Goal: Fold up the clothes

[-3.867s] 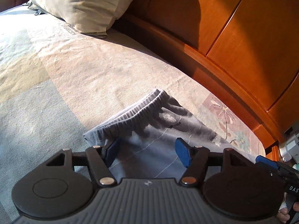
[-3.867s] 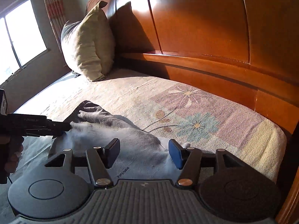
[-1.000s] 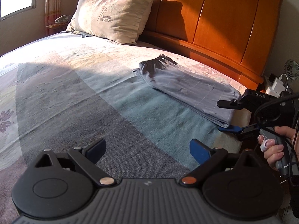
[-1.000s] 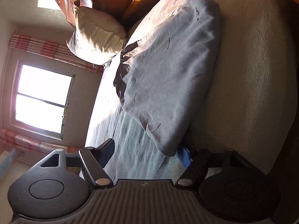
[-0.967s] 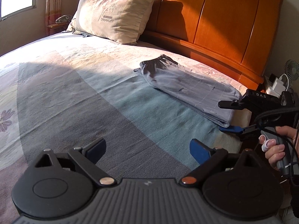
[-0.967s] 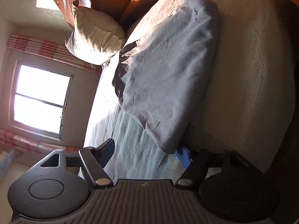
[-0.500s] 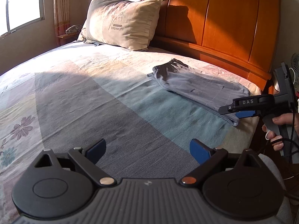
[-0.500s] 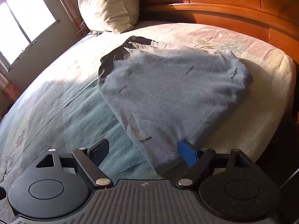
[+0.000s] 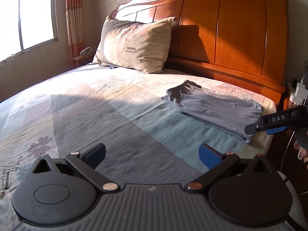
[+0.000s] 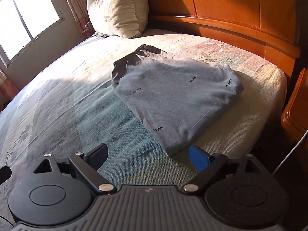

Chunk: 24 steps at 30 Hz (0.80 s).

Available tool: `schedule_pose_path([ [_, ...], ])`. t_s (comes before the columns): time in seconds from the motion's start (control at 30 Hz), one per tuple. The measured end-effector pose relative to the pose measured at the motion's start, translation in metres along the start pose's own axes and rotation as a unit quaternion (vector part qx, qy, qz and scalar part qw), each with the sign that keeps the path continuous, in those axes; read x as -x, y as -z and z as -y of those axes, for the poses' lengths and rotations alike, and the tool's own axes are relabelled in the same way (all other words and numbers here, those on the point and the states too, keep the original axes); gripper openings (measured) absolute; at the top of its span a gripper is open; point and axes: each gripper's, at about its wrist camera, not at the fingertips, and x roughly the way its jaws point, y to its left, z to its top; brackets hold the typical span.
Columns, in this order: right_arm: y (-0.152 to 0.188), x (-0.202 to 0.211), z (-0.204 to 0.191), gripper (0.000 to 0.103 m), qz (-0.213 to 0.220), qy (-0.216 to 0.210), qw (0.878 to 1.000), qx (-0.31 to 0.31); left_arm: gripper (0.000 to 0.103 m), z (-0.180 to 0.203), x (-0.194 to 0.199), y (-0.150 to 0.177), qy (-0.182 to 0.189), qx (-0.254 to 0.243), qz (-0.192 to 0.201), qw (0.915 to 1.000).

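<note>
grey folded shorts point(image 10: 173, 94) lie flat on bed point(image 10: 77, 104), untouched.

Left wrist view from well back over the patterned bed point(image 9: 119, 104), facing the orange wooden headboard point(image 9: 221, 34), right wrist view nearer, both sharing the folded grey shorts point(image 9: 213, 107) point(image 10: 173, 92)

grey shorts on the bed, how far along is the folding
Done, it seems: the grey shorts lie flat as a neat folded stack on the bedsheet near the headboard. In hand: nothing; the left hand-held gripper and right hand-held gripper are both open, empty and off the fabric. Left: no other loose clothing shows in either view.
</note>
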Motion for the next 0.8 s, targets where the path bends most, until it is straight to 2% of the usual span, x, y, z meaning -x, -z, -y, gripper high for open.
schedule_pose_path([
  [0.1,0.005,0.012,-0.002,0.094,0.000,0.009,1.000,0.005,0.102,0.008,0.006,-0.001,0.006,-0.007,0.017,0.9998],
  [0.2,0.012,0.024,-0.006,0.095,0.000,0.021,1.000,0.016,0.102,0.014,0.004,-0.006,0.043,-0.008,-0.002,0.9990],
  [0.4,0.023,0.054,-0.011,0.098,0.007,0.039,0.999,0.037,0.102,0.032,-0.005,-0.014,0.082,-0.019,-0.046,0.9954],
  [0.57,0.030,0.074,-0.014,0.103,0.011,0.059,0.997,0.041,0.102,0.044,-0.010,-0.020,0.089,-0.012,-0.057,0.9943],
  [0.8,0.037,0.092,-0.022,0.103,0.008,0.082,0.995,0.050,0.102,0.056,-0.012,-0.027,0.094,-0.024,-0.080,0.9920],
])
